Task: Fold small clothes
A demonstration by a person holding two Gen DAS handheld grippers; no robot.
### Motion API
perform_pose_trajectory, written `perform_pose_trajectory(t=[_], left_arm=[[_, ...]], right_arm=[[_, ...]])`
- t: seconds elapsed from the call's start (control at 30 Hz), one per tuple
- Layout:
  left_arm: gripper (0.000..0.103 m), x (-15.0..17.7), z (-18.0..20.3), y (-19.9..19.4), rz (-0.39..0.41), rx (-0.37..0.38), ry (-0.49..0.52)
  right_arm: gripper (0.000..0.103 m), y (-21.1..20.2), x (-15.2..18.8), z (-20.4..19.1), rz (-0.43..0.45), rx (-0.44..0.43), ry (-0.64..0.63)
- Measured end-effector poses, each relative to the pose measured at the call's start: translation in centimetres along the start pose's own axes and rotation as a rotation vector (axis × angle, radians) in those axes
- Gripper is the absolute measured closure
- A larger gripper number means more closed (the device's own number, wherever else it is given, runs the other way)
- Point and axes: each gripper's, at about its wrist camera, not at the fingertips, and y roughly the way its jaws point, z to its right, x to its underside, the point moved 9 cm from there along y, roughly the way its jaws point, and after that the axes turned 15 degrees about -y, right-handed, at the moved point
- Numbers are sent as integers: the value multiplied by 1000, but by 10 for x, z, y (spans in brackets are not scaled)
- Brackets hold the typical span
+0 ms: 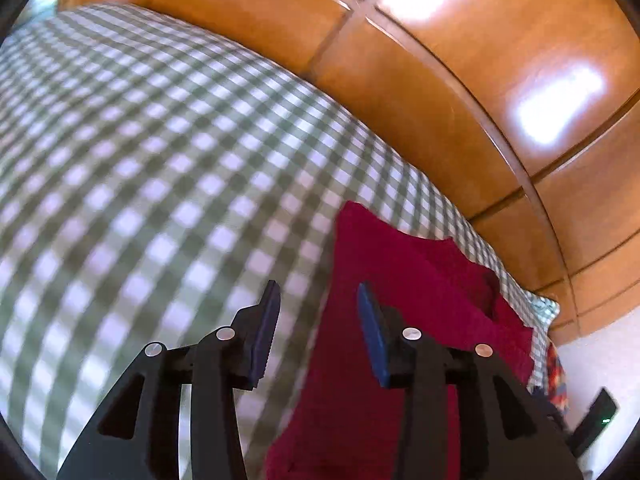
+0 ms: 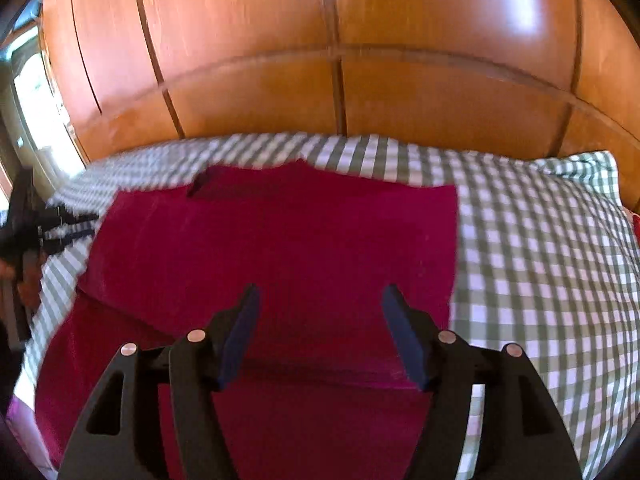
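On the bed: checked green-white cover (image 2: pixel 540 264)
Garment: crimson cloth (image 2: pixel 280 248), flat, partly folded, no readable writing
Left hand-held gripper (image 1: pixel 318 300): spread, empty, garment edge at 3 o'clock
Right hand-held gripper (image 2: pixel 320 300): spread wide, empty

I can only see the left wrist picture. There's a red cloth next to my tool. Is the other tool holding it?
Observer: No. The right tool is open above the red cloth, gripping nothing.
Operator: Is the cloth folded already?
Observer: The right view shows one layer lying over another, with a fold edge running across just in front of that tool.
Operator: Is my tool in your other picture?
Observer: Yes, the left tool shows at the cloth's left edge, over the checked sheet.
Operator: What's behind the cloth?
Observer: Wooden wardrobe doors span the whole back.
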Motion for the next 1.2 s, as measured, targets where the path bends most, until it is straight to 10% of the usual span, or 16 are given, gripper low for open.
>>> perform_pose_trajectory(t=[0.23, 0.37, 0.53, 0.63, 0.83, 1.0, 1.2], left_arm=[[73, -7, 13, 42, -95, 73, -16], [94, -12, 34, 25, 40, 75, 79], [103, -14, 32, 40, 213, -255, 255], [103, -10, 15, 66, 183, -365, 249], [103, -10, 12, 12, 265, -304, 159], [103, 47, 45, -24, 248, -180, 356], [103, 91, 8, 12, 156, -346, 448]], right_arm=[[39, 19, 21, 12, -7, 25, 20], [39, 21, 24, 11, 7, 55, 17], [37, 28, 25, 5, 3, 143, -37], [37, 28, 26, 6, 6, 144, -35], [37, 28, 26, 6, 11, 142, -32], [36, 28, 26, 5, 13, 143, -33], [36, 28, 26, 6, 20, 132, -23]])
